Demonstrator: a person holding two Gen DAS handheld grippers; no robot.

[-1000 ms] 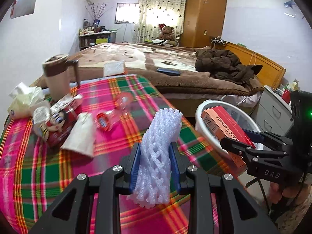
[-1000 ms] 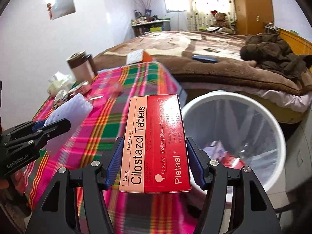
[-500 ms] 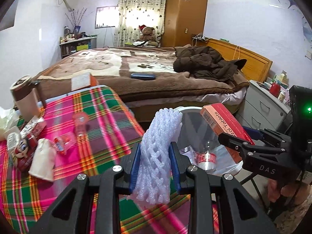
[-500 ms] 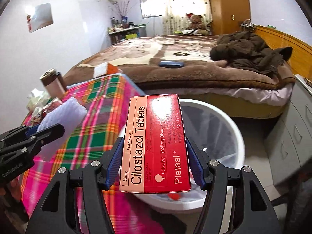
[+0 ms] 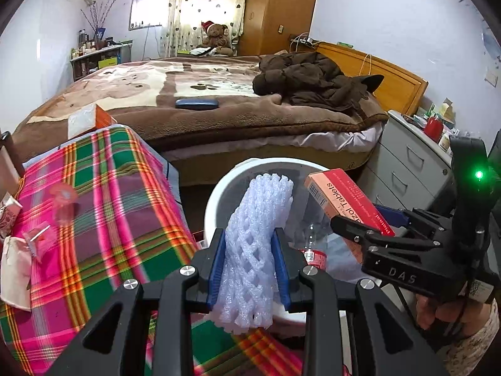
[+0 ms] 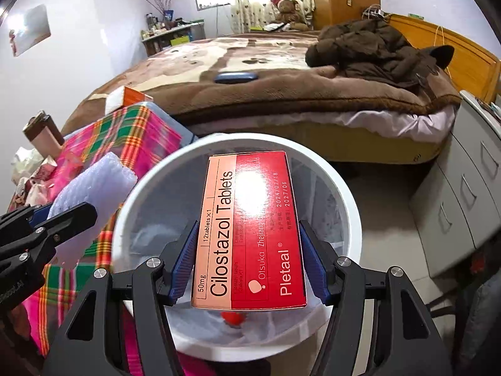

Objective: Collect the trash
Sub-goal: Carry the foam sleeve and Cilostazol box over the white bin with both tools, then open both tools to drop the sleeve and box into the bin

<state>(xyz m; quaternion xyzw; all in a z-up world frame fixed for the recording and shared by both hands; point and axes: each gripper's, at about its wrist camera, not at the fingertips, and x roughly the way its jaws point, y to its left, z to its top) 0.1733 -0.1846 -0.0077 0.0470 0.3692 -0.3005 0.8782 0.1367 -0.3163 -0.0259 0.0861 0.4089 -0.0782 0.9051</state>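
My left gripper (image 5: 249, 264) is shut on a white foam net sleeve (image 5: 256, 250), which stands upright between the blue pads over the near rim of a white trash bin (image 5: 219, 188). In the right wrist view my right gripper (image 6: 247, 266) is shut on a red tablet box (image 6: 247, 235), held directly over the white trash bin (image 6: 344, 194). The bin has a clear liner with a plastic bottle (image 5: 311, 250) inside. The right gripper (image 5: 369, 228) with the tablet box (image 5: 344, 203) shows at the right of the left wrist view. The foam sleeve (image 6: 94, 188) shows at the left of the right wrist view.
A plaid-covered table (image 5: 103, 203) at the left carries several wrappers and a white pouch (image 5: 15, 269). An orange-and-white box (image 5: 90, 120) sits at its far end. Behind the bin stands a bed (image 5: 219, 100) with a brown jacket. Grey drawers (image 5: 413, 169) stand at the right.
Both grippers have swung right, away from the table and over the bin. The foam sleeve and the tablet box stay gripped as before.
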